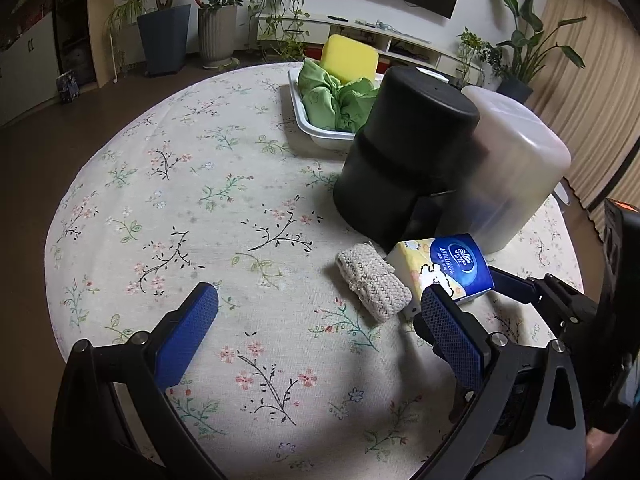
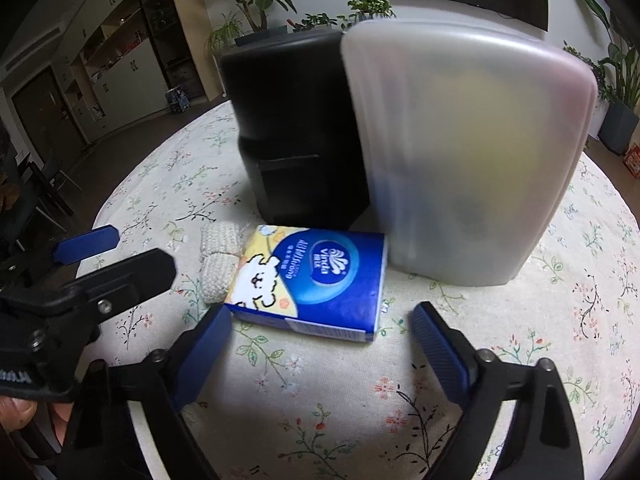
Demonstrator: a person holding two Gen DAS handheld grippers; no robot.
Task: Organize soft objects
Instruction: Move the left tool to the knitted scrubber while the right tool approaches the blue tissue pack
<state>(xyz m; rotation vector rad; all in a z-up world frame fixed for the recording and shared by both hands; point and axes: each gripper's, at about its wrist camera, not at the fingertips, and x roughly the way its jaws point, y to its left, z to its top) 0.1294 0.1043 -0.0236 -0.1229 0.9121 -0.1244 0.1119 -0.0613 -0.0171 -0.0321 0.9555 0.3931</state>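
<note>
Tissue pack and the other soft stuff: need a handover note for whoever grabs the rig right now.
Left hand-held gripper: open, empty, hovering over the tablecloth by the knitted pad.
Right hand-held gripper: open, straddling the near end of the tissue pack, pads not pressing on it.
Done: green cloth and yellow sponge sit in the white tray.
Left: tissue pack and knitted pad lie side by side in front of the black container and frosted bin; presumably both go into the tray.

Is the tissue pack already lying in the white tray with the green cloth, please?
No, the tissue pack lies on the tablecloth, apart from the white tray.
</note>
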